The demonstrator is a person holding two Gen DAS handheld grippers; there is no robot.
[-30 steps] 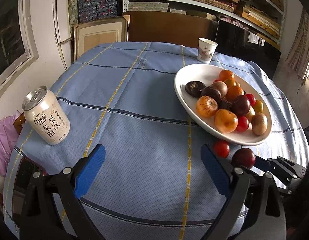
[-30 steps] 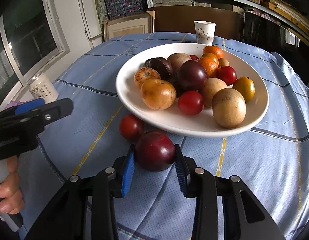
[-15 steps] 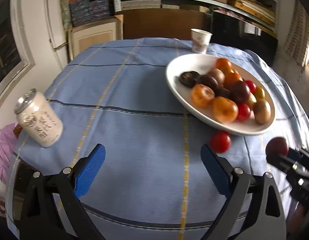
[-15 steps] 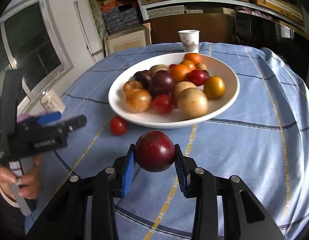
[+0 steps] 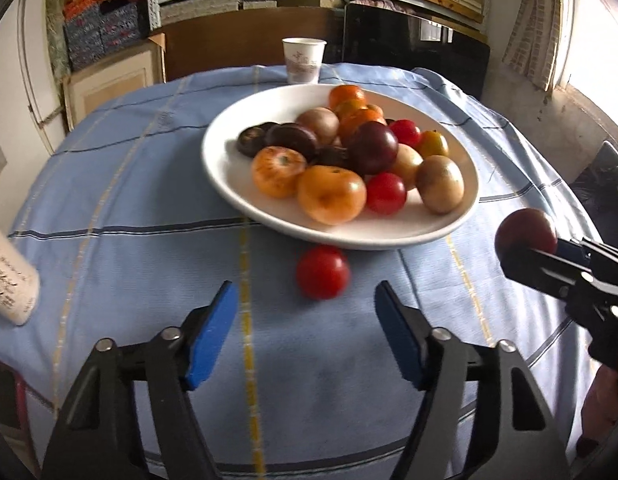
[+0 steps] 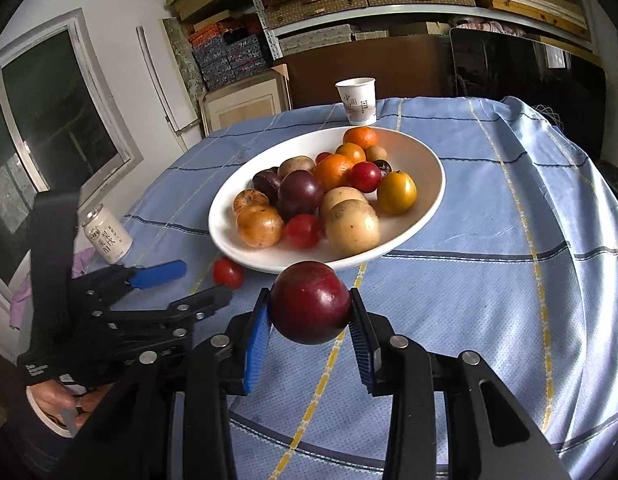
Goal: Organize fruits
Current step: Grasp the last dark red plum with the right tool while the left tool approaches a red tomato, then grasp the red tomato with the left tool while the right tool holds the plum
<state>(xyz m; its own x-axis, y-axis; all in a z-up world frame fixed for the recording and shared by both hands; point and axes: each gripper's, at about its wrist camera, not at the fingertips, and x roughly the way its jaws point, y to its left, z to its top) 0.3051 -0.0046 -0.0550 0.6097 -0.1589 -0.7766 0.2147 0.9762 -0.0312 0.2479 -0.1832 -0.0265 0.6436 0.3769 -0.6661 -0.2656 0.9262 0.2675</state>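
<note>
The right claw (image 6: 309,322) pinches a dark red plum (image 6: 310,302) between its blue pads, holding it in the air just in front of the near rim of the white plate (image 6: 429,184). The plate sits on the blue-clothed tabletop (image 6: 489,216), heaped with oranges, tomatoes, plums and brownish fruit. A red tomato (image 5: 322,272) lies loose on the cloth, touching or nearly touching the plate's near edge, ahead of the left claw (image 5: 305,336), whose jaws are spread wide with nothing between them. A drink can (image 6: 107,234) stands left; a paper cup (image 6: 357,100) stands beyond the plate
</note>
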